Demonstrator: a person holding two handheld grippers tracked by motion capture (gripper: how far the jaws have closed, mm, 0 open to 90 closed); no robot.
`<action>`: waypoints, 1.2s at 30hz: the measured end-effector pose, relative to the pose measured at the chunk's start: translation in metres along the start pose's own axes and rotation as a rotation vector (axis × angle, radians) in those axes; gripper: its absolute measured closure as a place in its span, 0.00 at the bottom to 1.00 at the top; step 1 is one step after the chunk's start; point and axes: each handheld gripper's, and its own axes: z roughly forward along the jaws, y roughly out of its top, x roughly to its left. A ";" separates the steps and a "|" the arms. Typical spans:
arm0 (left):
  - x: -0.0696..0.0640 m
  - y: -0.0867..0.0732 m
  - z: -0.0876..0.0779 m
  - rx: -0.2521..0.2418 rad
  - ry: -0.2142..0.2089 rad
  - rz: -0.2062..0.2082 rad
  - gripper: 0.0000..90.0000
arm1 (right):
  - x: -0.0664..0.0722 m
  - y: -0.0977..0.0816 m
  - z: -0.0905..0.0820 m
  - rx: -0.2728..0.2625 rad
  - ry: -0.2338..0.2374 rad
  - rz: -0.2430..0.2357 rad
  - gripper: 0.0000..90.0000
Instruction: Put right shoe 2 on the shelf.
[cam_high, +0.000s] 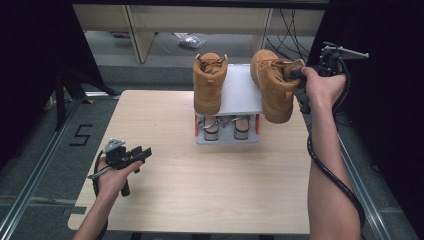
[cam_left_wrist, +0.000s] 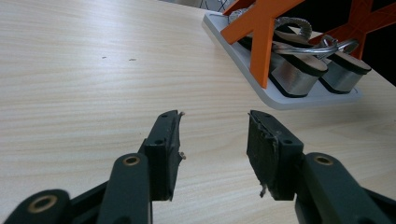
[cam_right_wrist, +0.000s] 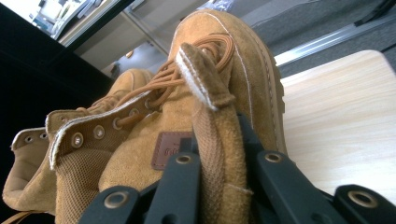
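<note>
table (cam_high: 200, 200) of light wood carries a grey two-level rack (cam_high: 240, 92) at the middle of its far edge. one tan boot (cam_high: 209, 82) stands on the rack's top shelf at its left side, toe toward the near edge. a pair of silver heeled sandals (cam_high: 227, 127) sits on the rack's lower level between orange cross supports. second tan boot (cam_high: 274, 85) hangs tilted just past the rack's right edge, off the shelf. right gripper (cam_right_wrist: 219, 154) is clamped narrow on that boot's heel tab. left gripper (cam_left_wrist: 212, 149) rests near the table's left edge, jaws wide, gripping nothing.
</note>
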 end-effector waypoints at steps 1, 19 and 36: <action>0.001 0.000 0.000 0.000 0.000 0.001 0.59 | 0.002 0.000 0.002 0.003 0.003 0.003 0.93; 0.008 -0.002 -0.004 0.001 0.012 -0.007 0.59 | 0.024 -0.006 0.040 0.058 0.038 0.021 0.93; 0.007 -0.005 -0.003 -0.004 0.006 -0.014 0.59 | 0.032 -0.005 0.058 0.003 0.056 -0.040 0.76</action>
